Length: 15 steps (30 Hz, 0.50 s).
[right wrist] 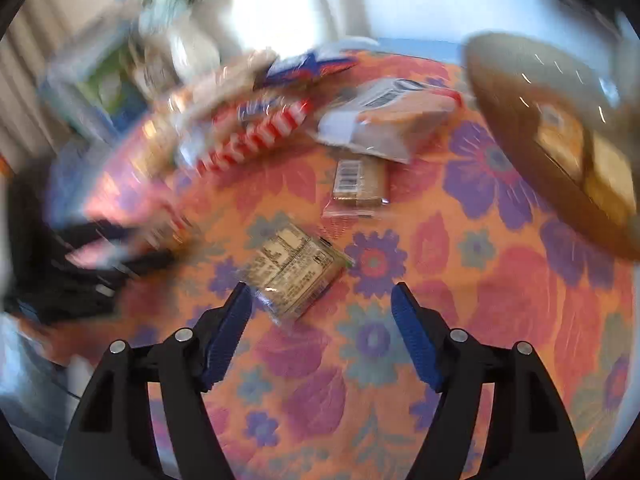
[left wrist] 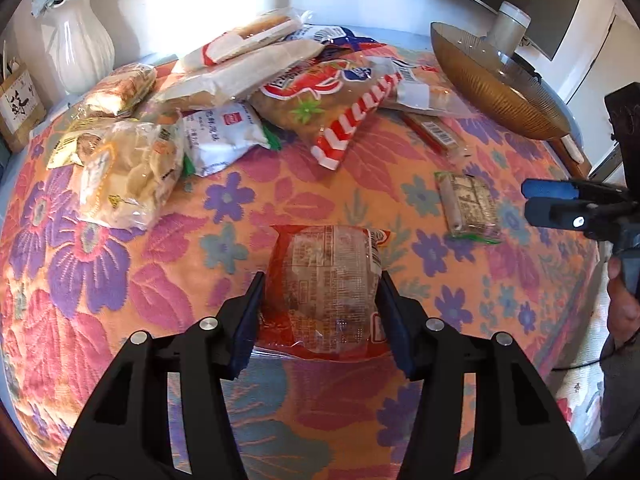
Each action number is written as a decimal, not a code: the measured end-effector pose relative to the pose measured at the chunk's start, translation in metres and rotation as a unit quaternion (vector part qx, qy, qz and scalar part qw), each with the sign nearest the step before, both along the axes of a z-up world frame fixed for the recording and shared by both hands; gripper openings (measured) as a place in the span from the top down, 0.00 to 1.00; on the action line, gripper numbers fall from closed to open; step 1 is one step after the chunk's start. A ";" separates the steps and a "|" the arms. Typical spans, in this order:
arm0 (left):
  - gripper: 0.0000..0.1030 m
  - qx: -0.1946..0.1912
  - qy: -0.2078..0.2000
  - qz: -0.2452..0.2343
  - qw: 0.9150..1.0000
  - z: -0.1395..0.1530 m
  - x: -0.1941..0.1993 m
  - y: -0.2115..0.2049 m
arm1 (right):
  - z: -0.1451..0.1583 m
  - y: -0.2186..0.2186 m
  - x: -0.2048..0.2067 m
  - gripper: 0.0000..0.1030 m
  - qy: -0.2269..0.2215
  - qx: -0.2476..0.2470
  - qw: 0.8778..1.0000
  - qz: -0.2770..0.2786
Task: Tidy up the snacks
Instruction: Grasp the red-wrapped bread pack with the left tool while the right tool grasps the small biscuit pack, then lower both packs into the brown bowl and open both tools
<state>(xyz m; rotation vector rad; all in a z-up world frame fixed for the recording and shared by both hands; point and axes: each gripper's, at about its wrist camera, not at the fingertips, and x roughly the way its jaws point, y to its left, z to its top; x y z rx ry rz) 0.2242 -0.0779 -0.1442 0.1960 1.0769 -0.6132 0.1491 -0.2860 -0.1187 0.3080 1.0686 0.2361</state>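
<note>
My left gripper (left wrist: 322, 276) is shut on a red-edged clear snack packet (left wrist: 324, 280), its blue pads pressing both sides just above the floral tablecloth (left wrist: 240, 216). In the right wrist view, which is blurred, my right gripper (right wrist: 320, 286) stands open over the cloth. A small green-edged packet (right wrist: 294, 276) lies just ahead, close to its left finger and untouched. The same packet (left wrist: 468, 208) lies right of the held one, with the right gripper (left wrist: 526, 200) at the frame's right edge. A brown ribbed bowl (left wrist: 492, 88) sits at the back right; in the right wrist view the bowl (right wrist: 560, 152) holds yellowish packets.
A pile of snack bags, among them a red-and-white striped bag (left wrist: 328, 100), covers the back left of the table. A thin bar packet (right wrist: 360, 182) lies mid-table. A white vase (left wrist: 80, 48) with flowers stands at the far left. A person's hand (left wrist: 620, 304) is at the right edge.
</note>
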 end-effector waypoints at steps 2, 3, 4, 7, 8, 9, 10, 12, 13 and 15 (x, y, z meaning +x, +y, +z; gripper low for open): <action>0.47 -0.002 0.001 -0.003 1.000 0.000 -0.001 -0.004 | -0.005 0.004 0.000 0.31 0.020 0.025 0.999 -0.007; 0.47 -0.001 0.002 -0.003 1.000 0.000 -0.002 -0.005 | -0.013 0.013 0.003 0.31 0.036 0.029 0.999 -0.008; 0.47 0.000 0.001 -0.003 1.000 0.001 -0.003 -0.005 | -0.019 0.019 0.006 0.33 0.048 0.037 0.998 -0.008; 0.47 0.001 0.001 -0.001 1.000 0.002 -0.005 -0.004 | -0.025 0.041 0.023 0.35 0.052 0.024 0.998 -0.021; 0.47 0.002 0.002 0.000 1.000 0.001 -0.006 -0.003 | -0.023 0.048 0.030 0.35 0.044 0.000 0.999 -0.025; 0.47 0.002 0.003 0.001 1.000 0.001 -0.006 -0.002 | -0.021 0.054 0.034 0.35 0.039 -0.015 0.999 -0.027; 0.47 0.003 0.004 0.003 1.000 0.000 -0.006 -0.001 | -0.021 0.058 0.039 0.35 0.035 -0.024 0.999 -0.028; 0.47 0.001 0.005 0.006 1.000 0.000 -0.006 -0.001 | -0.026 0.072 0.052 0.35 0.032 -0.059 0.997 -0.030; 0.47 0.002 0.004 0.007 1.000 0.000 -0.007 -0.002 | -0.027 0.080 0.055 0.36 0.026 -0.081 0.996 -0.027; 0.47 0.004 0.002 0.009 1.000 0.001 -0.007 -0.003 | -0.026 0.090 0.053 0.55 0.014 -0.132 0.991 -0.023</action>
